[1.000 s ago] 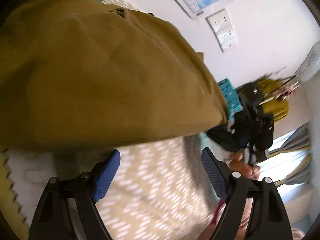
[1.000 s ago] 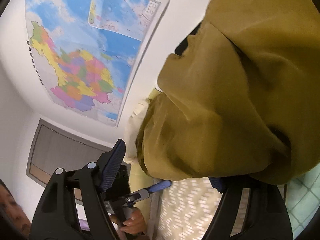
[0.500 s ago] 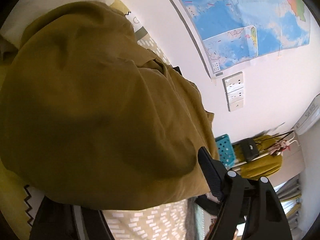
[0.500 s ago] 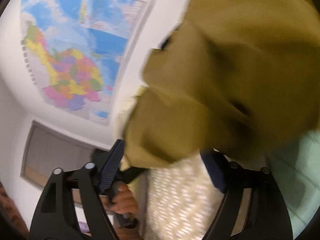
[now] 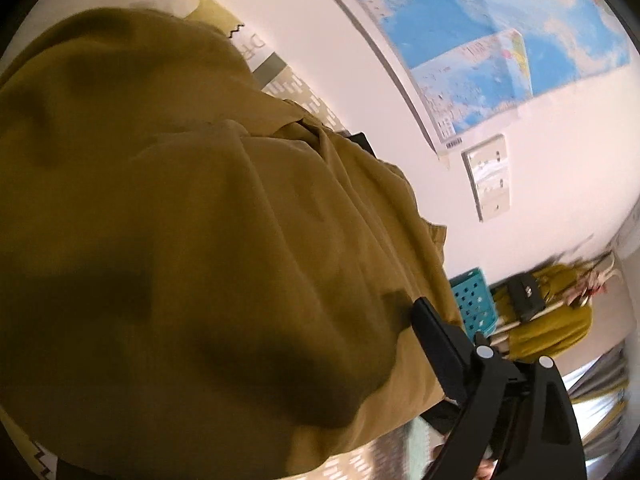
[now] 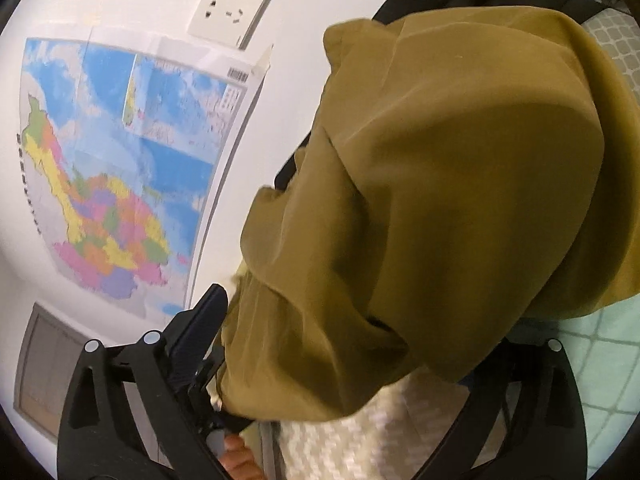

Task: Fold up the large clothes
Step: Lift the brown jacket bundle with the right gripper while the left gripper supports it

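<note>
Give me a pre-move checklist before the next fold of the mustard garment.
1. Left gripper has cloth between its fingers: cannot tell, one finger is hidden under the mustard garment.
2. Right gripper grip: cannot tell, cloth covers the gap.
3. Garment spread flat: not ok, bunched and draped over both grippers.
4. Patterned bedding below as landing surface: ok.
5. Wall map apart from cloth: ok.

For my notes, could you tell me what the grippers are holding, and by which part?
The olive-brown garment drapes over both pairs of jaws, hiding any grip. Whether either holds it, or by which part, cannot be told.
</note>
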A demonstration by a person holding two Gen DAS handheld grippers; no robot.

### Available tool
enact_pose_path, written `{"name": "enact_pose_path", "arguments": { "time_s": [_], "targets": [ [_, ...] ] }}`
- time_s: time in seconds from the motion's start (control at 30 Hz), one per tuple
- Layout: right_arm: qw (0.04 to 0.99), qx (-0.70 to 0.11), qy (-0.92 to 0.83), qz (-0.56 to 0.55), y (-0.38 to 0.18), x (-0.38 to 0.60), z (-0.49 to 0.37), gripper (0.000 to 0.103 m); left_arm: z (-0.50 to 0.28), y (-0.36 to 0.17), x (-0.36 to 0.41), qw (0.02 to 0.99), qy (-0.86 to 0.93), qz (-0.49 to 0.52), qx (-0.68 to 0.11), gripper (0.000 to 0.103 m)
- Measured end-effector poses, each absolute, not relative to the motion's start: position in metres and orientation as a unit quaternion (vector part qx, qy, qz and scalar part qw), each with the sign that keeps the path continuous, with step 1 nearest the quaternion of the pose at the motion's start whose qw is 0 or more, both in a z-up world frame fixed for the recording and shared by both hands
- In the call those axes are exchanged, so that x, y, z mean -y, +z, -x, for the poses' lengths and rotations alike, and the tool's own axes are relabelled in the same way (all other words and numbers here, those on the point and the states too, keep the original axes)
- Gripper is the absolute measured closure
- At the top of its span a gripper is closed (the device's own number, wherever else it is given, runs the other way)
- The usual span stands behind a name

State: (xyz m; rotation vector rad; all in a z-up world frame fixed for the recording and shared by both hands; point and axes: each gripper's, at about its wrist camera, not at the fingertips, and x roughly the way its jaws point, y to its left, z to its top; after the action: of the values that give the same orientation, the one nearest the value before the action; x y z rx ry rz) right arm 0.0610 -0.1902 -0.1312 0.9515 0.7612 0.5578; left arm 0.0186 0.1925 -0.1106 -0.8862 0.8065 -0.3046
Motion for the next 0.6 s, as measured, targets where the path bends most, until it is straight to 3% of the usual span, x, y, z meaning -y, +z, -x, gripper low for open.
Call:
{"name": "enact_pose_path", "arguments": {
  "time_s": [0.1,0.17,0.27,0.37,0.43,0.6],
  "targets": [
    [0.782,-0.345,0.251,-0.455,-0.134,0.193,-0.066,0.015,-0.024,-0.112,-0.190,0.813,-0.122,0.406,-0.398,0.024],
    [0.769,-0.352,0.241,-0.477,-0.143,0.200,-0.072,0.044,-0.023,-0.114,-0.192,0.814,-0.113,0.400,-0.406,0.039],
    [0.748,-0.362,0.259,-0.493,-0.154,0.213,-0.077,0.073,-0.020,-0.115,-0.197,0.807,-0.123,0.409,-0.408,0.057],
    [0.770,-0.355,0.283,-0.449,-0.137,0.214,-0.070,0.084,-0.014,-0.104,-0.197,0.823,-0.132,0.387,-0.395,0.073],
    [0.780,-0.341,0.309,-0.424,-0.119,0.214,-0.060,0.086,-0.002,-0.091,-0.200,0.834,-0.151,0.373,-0.376,0.078],
    [0.806,-0.328,0.363,-0.334,-0.076,0.216,-0.014,0.086,0.048,-0.060,-0.199,0.852,-0.199,0.316,-0.367,0.078]
  ]
}}
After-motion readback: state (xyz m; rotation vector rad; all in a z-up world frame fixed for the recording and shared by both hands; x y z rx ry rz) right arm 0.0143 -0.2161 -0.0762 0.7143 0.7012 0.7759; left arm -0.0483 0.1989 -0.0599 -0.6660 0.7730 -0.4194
